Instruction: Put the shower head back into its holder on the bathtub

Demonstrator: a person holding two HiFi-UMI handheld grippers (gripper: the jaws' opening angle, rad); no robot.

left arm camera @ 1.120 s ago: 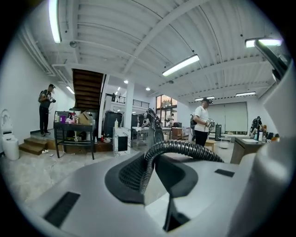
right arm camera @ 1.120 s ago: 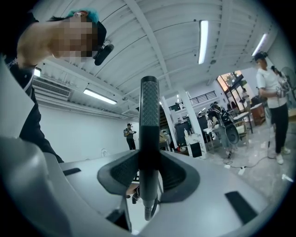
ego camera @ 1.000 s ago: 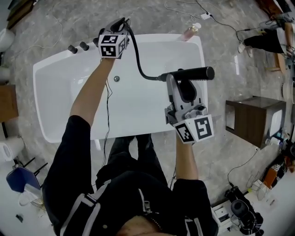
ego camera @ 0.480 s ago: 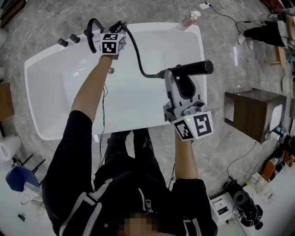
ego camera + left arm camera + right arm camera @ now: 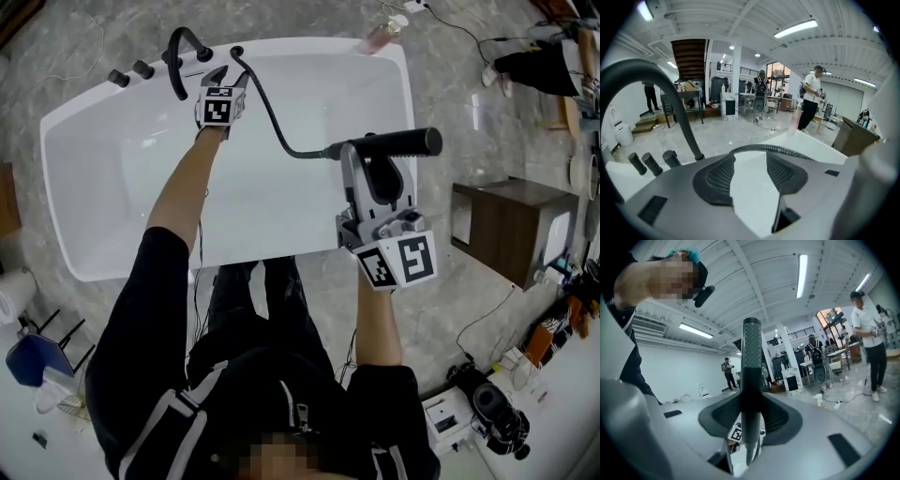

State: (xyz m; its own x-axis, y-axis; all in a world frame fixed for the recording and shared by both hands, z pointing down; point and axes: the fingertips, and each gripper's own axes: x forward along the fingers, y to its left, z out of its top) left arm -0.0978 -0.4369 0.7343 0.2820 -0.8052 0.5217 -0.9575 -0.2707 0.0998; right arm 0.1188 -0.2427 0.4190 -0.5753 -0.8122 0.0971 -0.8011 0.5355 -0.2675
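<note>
The right gripper (image 5: 367, 161) is clamped on the matte black, rod-shaped shower head (image 5: 405, 143), held crosswise above the glossy white bathtub (image 5: 112, 187) at its right end; its ribbed black hose (image 5: 267, 108) curves to the far rim. The left gripper (image 5: 223, 79), beside the arched black spout (image 5: 175, 54) at that rim, has just been opening; its grooved pads stand apart, nothing between them.

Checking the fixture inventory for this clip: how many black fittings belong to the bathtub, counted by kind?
knobs: 3
spout: 1
hose: 1
shower head: 1
Total: 6
</note>
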